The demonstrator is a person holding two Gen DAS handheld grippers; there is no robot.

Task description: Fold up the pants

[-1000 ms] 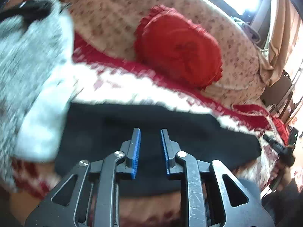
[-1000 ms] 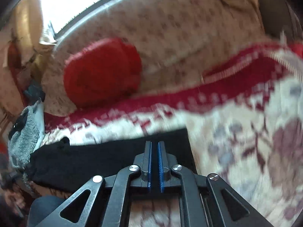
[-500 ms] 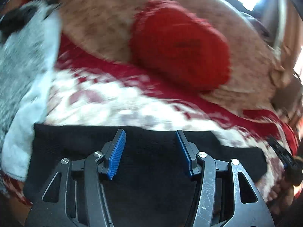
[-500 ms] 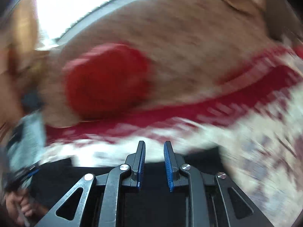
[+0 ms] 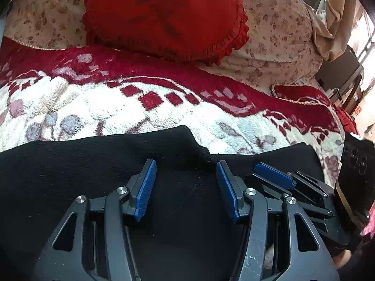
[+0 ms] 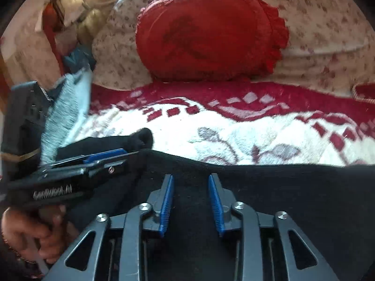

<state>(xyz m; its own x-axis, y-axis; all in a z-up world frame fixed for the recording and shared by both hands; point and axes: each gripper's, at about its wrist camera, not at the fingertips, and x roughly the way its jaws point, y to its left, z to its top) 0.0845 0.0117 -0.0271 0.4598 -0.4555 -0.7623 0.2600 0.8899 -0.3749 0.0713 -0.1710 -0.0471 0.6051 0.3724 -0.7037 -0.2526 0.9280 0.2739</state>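
Observation:
Black pants point(image 5: 77, 164) lie flat across the red-and-white blanket, folded into a band; they also show in the right wrist view point(image 6: 293, 187). My left gripper point(image 5: 185, 171) is open, its blue pads just above the black fabric near the far edge. My right gripper point(image 6: 191, 182) is open over the pants too. Each gripper shows in the other's view: the right one point(image 5: 274, 175) lies just right of the left; the left one point(image 6: 105, 157) lies at the left, near a bunched end of the pants point(image 6: 140, 140).
A red frilled cushion point(image 5: 164, 16) leans on a floral pillow point(image 5: 281, 35) behind the pants. The blanket point(image 5: 117, 103) covers the bed. A grey fuzzy garment point(image 6: 68, 110) lies at the left in the right wrist view.
Both grippers opened wider, the right one from shut, and moved together over the pants. The grey garment has left the left wrist view.

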